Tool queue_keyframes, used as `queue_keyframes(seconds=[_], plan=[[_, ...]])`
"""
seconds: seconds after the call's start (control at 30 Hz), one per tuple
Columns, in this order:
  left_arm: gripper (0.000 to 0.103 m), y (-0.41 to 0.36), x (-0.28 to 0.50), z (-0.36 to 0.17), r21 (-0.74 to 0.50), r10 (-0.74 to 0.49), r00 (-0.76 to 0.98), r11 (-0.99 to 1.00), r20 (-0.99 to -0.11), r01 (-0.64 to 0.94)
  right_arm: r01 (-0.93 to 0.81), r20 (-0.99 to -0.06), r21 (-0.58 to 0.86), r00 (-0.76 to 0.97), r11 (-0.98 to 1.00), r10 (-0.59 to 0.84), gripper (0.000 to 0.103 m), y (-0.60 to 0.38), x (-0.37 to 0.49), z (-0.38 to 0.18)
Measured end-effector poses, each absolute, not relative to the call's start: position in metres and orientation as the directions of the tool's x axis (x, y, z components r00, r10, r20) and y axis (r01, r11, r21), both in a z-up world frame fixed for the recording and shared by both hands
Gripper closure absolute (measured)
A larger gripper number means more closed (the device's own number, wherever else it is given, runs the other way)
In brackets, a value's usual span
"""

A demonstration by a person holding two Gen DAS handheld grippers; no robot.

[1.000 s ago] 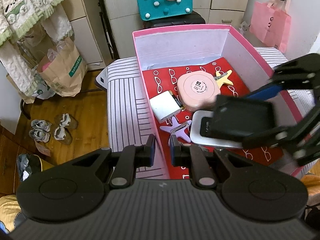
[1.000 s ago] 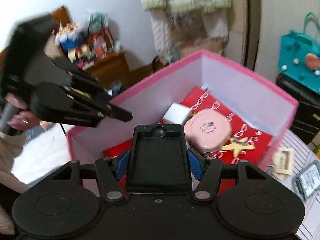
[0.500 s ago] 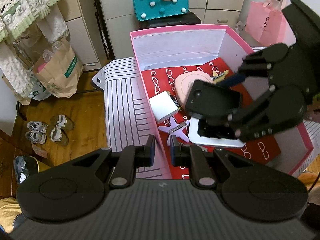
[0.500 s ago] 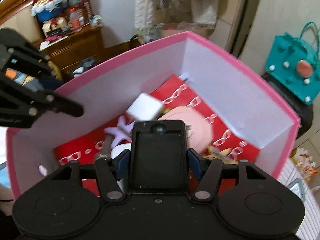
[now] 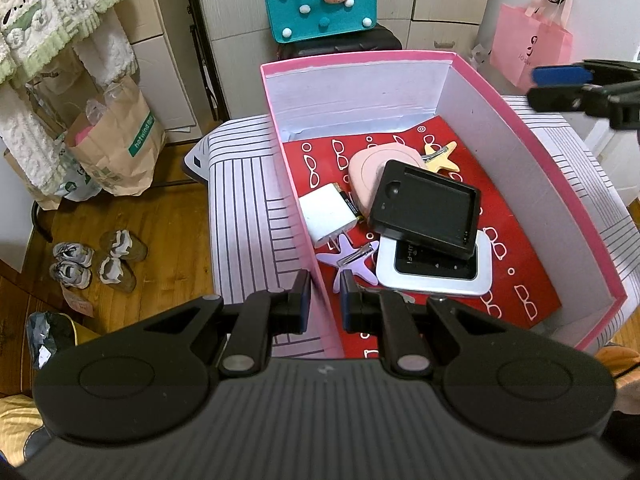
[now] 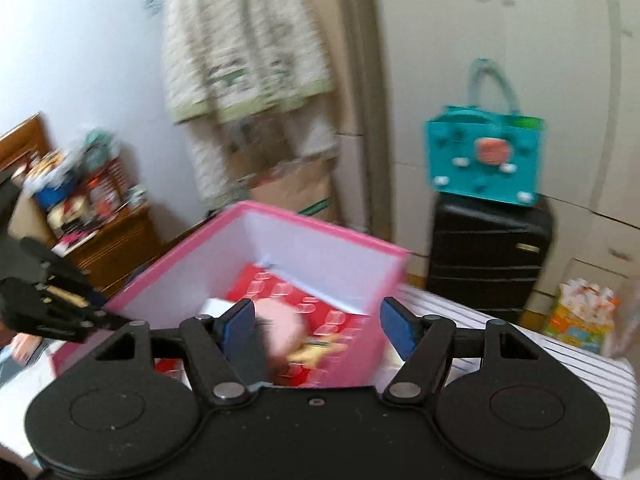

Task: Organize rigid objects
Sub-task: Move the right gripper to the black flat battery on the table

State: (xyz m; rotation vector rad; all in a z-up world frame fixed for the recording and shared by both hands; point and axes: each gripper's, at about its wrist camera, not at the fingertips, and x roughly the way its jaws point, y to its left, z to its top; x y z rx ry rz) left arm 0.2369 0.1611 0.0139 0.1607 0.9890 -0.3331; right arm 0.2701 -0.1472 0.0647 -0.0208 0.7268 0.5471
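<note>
Black tray (image 5: 426, 210): lies tilted inside the pink box (image 5: 560, 184), its near edge resting on the silver Wi-Fi unit (image 5: 434, 270), its far-left corner over the pink round case (image 5: 374, 164). No claw touches it.

Box contents, on the red patterned lining: white charger (image 5: 330, 214) at left with a battery (image 5: 350, 204) against its right side; purple star clip (image 5: 354, 258) near the left wall, just left of the Wi-Fi unit; yellow star clip (image 5: 440, 156) at the far side, right of the round case.

Left claw (image 5: 326, 300): nearly closed, its two pads straddling the near end of the box's left wall; whether they press the wall cannot be told.

Right claw (image 6: 318, 324): jaws opening, wide apart, nothing between them; it is above the box's right side, and in the left wrist view it shows at the far right edge (image 5: 560, 86). The right wrist view is blurred.

Surroundings: the box stands on a striped cover (image 5: 248, 200). Beyond it, a teal bag (image 5: 320, 0) sits on a black suitcase (image 6: 488, 256); a pink bag (image 5: 530, 44) hangs at far right; a paper bag (image 5: 116, 144) and shoes (image 5: 96, 260) are on the wooden floor at left.
</note>
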Motion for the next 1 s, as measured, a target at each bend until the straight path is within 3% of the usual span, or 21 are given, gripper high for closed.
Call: queue_keyframes(seconds=[0.27,0.6,0.8,0.9,1.0], plan=[[0.091,0.162,0.236,0.014,-0.021,-0.203,0.503,0.939,-0.840,0.344,-0.284,-0.691,0.275,0.606,0.919,0.394,0.029,-0.220,0.287,0.026],[0.090,0.162,0.238,0.013,-0.025,-0.198,0.502,0.943,-0.842,0.330,-0.221,-0.724,0.442,0.484,0.869,0.491,0.039,-0.213,0.277,-0.041],[0.090,0.162,0.239,0.014,-0.029,-0.200,0.500,0.944,-0.843,0.329,-0.237,-0.764,0.371,0.472,0.898,0.440,0.038,-0.192,0.285,-0.054],[0.090,0.162,0.239,0.015,-0.031,-0.204,0.499,0.942,-0.842,0.333,-0.282,-0.767,0.265,0.517,0.922,0.378,0.036,-0.180,0.287,-0.056],[0.090,0.160,0.240,0.015,-0.017,-0.193,0.496,0.941,-0.846,0.337,-0.324,-0.772,0.182,0.538,0.928,0.339,0.042,-0.170,0.282,-0.055]])
